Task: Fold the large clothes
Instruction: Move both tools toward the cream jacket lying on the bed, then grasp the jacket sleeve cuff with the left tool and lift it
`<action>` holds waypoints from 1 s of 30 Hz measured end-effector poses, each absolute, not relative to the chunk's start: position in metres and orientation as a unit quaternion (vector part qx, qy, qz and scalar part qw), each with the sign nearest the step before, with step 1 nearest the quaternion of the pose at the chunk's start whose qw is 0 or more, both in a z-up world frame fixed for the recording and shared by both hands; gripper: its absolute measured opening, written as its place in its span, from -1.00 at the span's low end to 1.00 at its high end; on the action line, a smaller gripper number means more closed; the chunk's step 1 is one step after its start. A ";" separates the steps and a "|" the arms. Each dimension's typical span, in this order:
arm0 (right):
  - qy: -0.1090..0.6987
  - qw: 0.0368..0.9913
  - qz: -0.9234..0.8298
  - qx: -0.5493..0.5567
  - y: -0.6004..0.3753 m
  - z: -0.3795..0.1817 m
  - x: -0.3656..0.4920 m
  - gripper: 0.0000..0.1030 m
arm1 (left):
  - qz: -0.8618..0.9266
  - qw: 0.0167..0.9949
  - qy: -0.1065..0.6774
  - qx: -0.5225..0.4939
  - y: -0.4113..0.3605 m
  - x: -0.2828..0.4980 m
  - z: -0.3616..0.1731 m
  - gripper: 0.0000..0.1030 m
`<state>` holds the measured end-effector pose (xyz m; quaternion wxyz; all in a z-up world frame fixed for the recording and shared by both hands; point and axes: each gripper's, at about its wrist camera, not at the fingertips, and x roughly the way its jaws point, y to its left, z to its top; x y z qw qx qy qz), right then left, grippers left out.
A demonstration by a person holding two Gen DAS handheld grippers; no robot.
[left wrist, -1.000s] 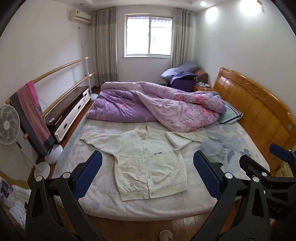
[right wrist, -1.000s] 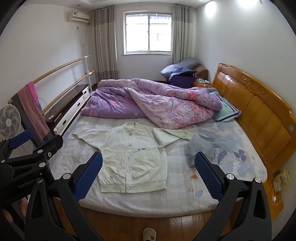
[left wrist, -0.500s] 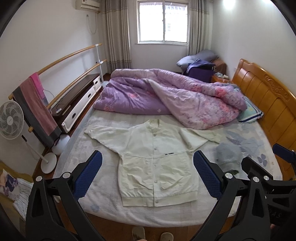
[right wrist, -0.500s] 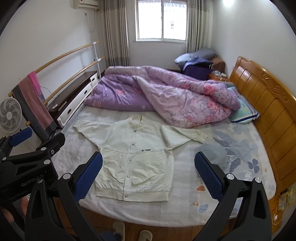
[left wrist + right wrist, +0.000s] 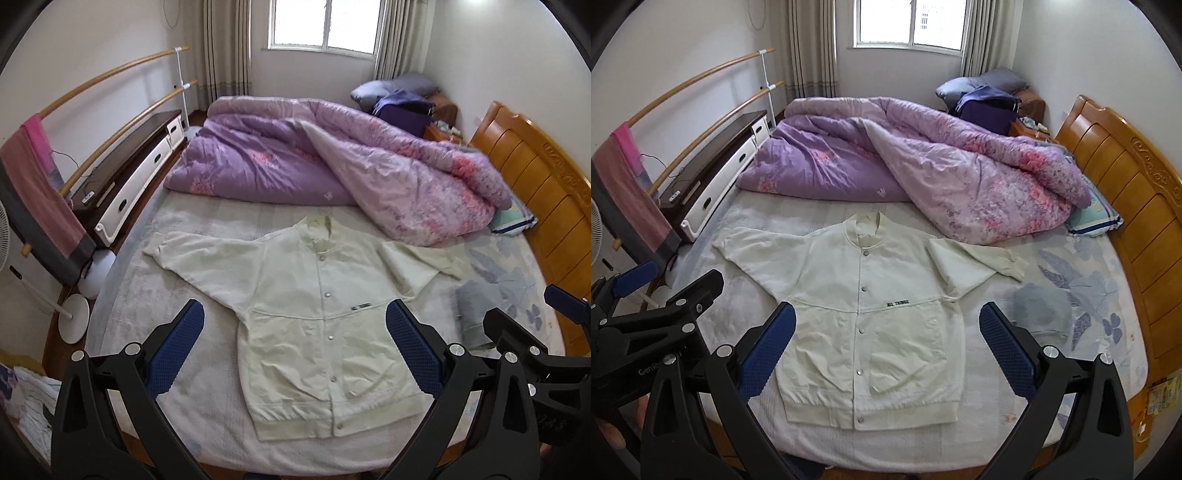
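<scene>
A cream snap-button jacket (image 5: 317, 314) lies flat and face up on the bed (image 5: 207, 229), collar away from me, both sleeves spread out. It also shows in the right wrist view (image 5: 871, 314). My left gripper (image 5: 293, 347) is open and empty, held above the jacket's lower half. My right gripper (image 5: 886, 350) is open and empty, above the jacket's hem and right side. The right gripper shows at the right edge of the left wrist view (image 5: 546, 354); the left gripper shows at the left edge of the right wrist view (image 5: 646, 317).
A rumpled purple quilt (image 5: 332, 166) covers the far half of the bed. A folded grey-blue cloth (image 5: 1038, 314) lies right of the jacket. A wooden headboard (image 5: 1137, 206) is at the right. A rail with a towel (image 5: 40, 192), a fan and a low cabinet (image 5: 136, 173) stand left.
Both grippers have moved forward and lower toward the bed, so the jacket looks larger and closer. Both stay open. The jacket has not moved.
</scene>
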<state>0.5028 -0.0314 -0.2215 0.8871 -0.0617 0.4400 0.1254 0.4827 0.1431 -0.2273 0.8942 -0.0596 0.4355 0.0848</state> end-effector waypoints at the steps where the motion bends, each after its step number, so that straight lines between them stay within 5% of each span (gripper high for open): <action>1: 0.446 0.883 0.130 -0.061 -0.024 -0.235 0.515 0.86 | 0.089 0.892 0.439 -0.060 0.148 0.491 -0.237 0.90; 19: 0.511 0.829 0.198 -0.108 0.084 -0.474 0.651 0.86 | 0.157 0.799 0.543 -0.206 0.275 0.617 -0.512 0.91; 30: 0.517 0.832 0.171 -0.104 0.118 -0.562 0.723 0.85 | 0.312 0.769 0.510 -0.228 0.473 0.667 -0.618 0.90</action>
